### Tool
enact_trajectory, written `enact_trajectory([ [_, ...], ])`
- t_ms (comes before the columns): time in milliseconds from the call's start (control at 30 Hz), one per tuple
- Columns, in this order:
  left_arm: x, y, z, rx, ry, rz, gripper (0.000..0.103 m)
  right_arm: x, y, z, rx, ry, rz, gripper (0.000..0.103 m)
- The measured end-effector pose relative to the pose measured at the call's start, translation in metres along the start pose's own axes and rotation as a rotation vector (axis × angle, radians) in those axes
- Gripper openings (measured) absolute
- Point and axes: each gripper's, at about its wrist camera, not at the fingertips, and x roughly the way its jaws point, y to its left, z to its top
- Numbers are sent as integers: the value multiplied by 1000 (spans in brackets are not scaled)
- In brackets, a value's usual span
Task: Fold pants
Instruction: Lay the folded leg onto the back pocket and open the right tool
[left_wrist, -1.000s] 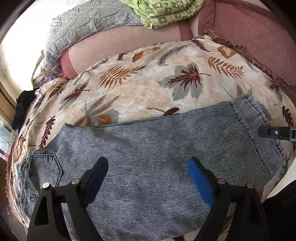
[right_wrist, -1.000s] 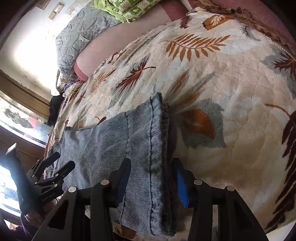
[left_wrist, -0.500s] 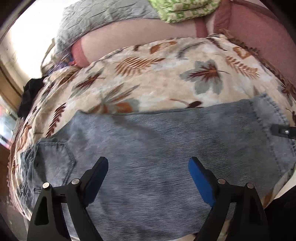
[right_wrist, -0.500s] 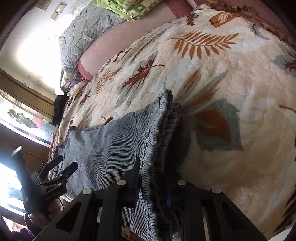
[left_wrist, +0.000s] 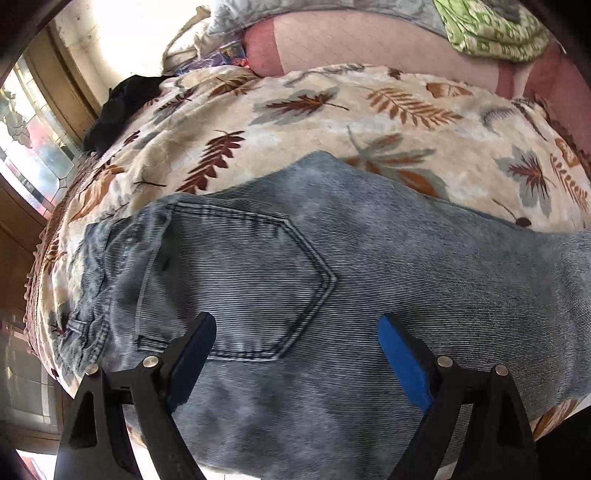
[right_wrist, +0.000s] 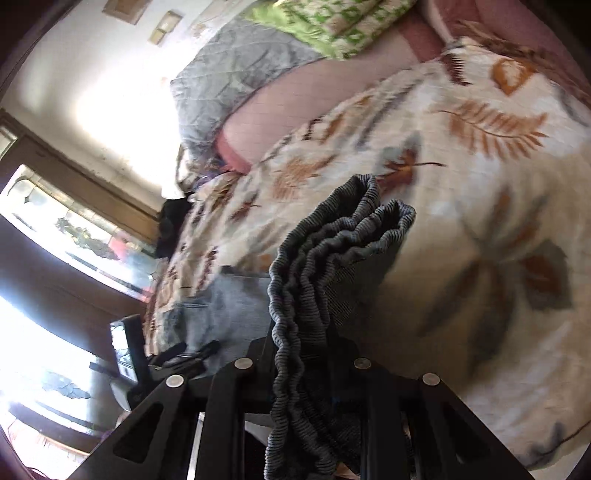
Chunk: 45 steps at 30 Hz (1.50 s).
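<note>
The faded blue jeans (left_wrist: 369, 266) are lying lengthwise along the near edge of the bed, on a leaf-print blanket (left_wrist: 332, 147), with the back pocket (left_wrist: 236, 280) and waistband toward the window-side corner. The right gripper (right_wrist: 314, 373) is clamping the bunched leg hems (right_wrist: 332, 251), its jaws squeezed tight on the stacked denim, which is rising off the blanket in wavy ridges. The left gripper (left_wrist: 295, 347) is hanging over the seat just beside the pocket, its blue-padded fingers (left_wrist: 402, 362) spread wide and pinching nothing. To my eye the step in hand is carrying the hems over toward the waistband; doing it well probably means keeping every layer trapped in that right grip, travelling low and straight along the near edge, and letting the open left gripper pin the seat so the waistband is not dragging. A green patterned quilt (left_wrist: 491, 33) is sitting at the far edge. I am seeing no brand, label or readable writing anywhere
</note>
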Motion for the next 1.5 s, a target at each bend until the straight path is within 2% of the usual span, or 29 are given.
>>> enact_trajectory([
  [200,-17,40,-5,-81,-34,-23,90,59,66,-3,-22,52,86,21],
  [267,-21,54,-7,-106,-47,-10,90,89,82,-10,-2,94,117,25],
  [300,-22,61,-7,-116,-53,-2,90,102,87,-13,14,111,123,29],
  [367,-26,71,-9,-130,-61,13,90,125,91,-22,37,145,151,58],
  [400,-27,76,-9,-138,-65,18,90,133,93,-25,52,157,173,60],
  [500,-32,77,-8,-143,-81,11,90,132,90,-28,49,144,209,60],
  [633,-37,55,-8,-101,-95,-42,90,107,73,-22,-20,76,94,59],
  [700,-39,33,-10,-57,-98,-82,90,96,58,-19,-24,62,41,53],
  [767,-40,8,-13,3,-104,-91,90,91,46,-17,-34,54,-16,39],
  [800,-40,-2,-13,27,-108,-90,90,90,40,-15,-34,49,-40,37],
  [867,-34,-22,-15,76,-111,-60,90,92,29,-12,-33,37,-69,32],
  [967,-11,-43,-15,136,-76,45,90,105,19,-7,-39,34,-85,32],
  [1000,-2,-45,-15,143,-65,53,91,115,14,-5,-37,50,-97,32],
  [1033,0,-44,-14,136,-74,49,91,129,7,-3,-34,85,-122,33],
  [1067,0,-42,-13,127,-77,52,91,140,0,-5,-29,117,-147,29],
  [1167,2,-33,-7,113,-69,116,91,137,-1,-6,-33,89,-126,29],
  [1233,3,-22,-7,85,-44,97,91,126,5,-8,-49,79,-128,29],
  [1267,-1,-13,-7,57,-44,78,91,118,12,-13,-76,73,-115,29],
  [1367,-12,7,-12,31,-75,118,91,97,40,-37,-198,82,-90,29],
  [1500,-27,44,-24,-39,-91,130,91,95,66,-76,-315,139,-69,29],
])
